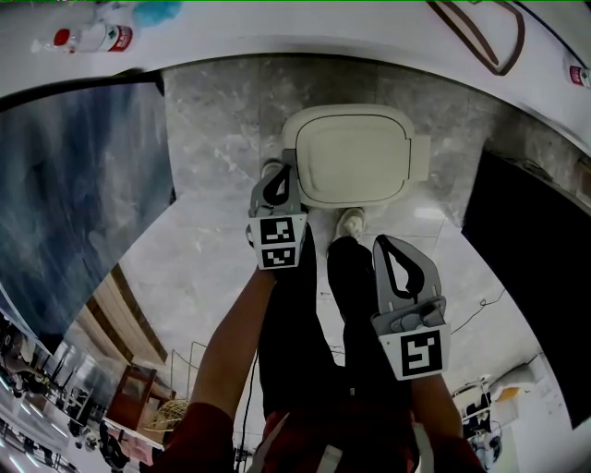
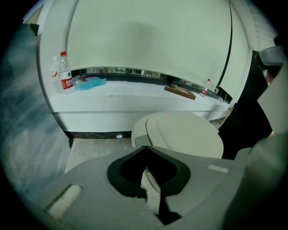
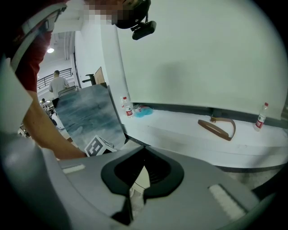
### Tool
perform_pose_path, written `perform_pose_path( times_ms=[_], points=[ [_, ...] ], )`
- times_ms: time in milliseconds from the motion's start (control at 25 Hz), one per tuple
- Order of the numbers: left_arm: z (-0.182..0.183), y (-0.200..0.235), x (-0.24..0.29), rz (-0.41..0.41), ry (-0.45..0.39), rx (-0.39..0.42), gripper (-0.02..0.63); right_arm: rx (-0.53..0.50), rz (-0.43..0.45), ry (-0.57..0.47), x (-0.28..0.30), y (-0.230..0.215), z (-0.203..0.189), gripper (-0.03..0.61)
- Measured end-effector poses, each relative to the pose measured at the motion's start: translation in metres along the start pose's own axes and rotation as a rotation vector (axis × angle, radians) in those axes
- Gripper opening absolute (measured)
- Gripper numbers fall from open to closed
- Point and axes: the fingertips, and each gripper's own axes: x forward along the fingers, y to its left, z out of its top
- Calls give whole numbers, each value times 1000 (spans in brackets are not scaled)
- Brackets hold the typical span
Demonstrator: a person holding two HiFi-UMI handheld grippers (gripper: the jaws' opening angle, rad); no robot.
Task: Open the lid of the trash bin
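On the grey marble floor (image 1: 222,120), a cream bin (image 1: 289,139). Stands just ahead of the person's shoe (image 1: 351,222), below a white ledge (image 1: 277,28). Lid (image 1: 358,155) down flat, closed all round.

Left gripper (image 1: 280,174): hangs at the bin's left rim, tips over its grey edge. Touching or just clear of it, cannot tell. In the left gripper view, jaws pressed together at the tips, nothing pinched, only the dark-lined hole open behind them. Looks straight at the closed lid, which lies just beyond the tips.

Right gripper (image 1: 386,242): held nearer the body, above the legs (image 1: 314,305), apart from the bin and lower in the head view than the left one. Jaws likewise tip to tip in the right gripper view — empty. Faces the ledge, with the left gripper's marker cube (image 3: 98,146) down at its left.

Along the ledge: a bottle (image 2: 66,77) with a red label at the left end, a blue cloth (image 2: 92,82) just beside it, a brown strap (image 3: 213,130) lying looped further right, a second small bottle (image 3: 260,116) beyond that. Left of the bin, a blue-grey panel (image 1: 83,185) leaning upright.
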Motion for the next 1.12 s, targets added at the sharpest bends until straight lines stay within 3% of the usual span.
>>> perform_pose_path(
  times_ms=[600, 1120],
  points=[
    [-5, 2, 1, -29, 4, -50, 5, 5, -2, -8, -1, -6, 4, 0],
    [-3, 2, 2, -19, 10, -20, 5, -4, -11, -25, -9, -15, 13, 0]
  ],
)
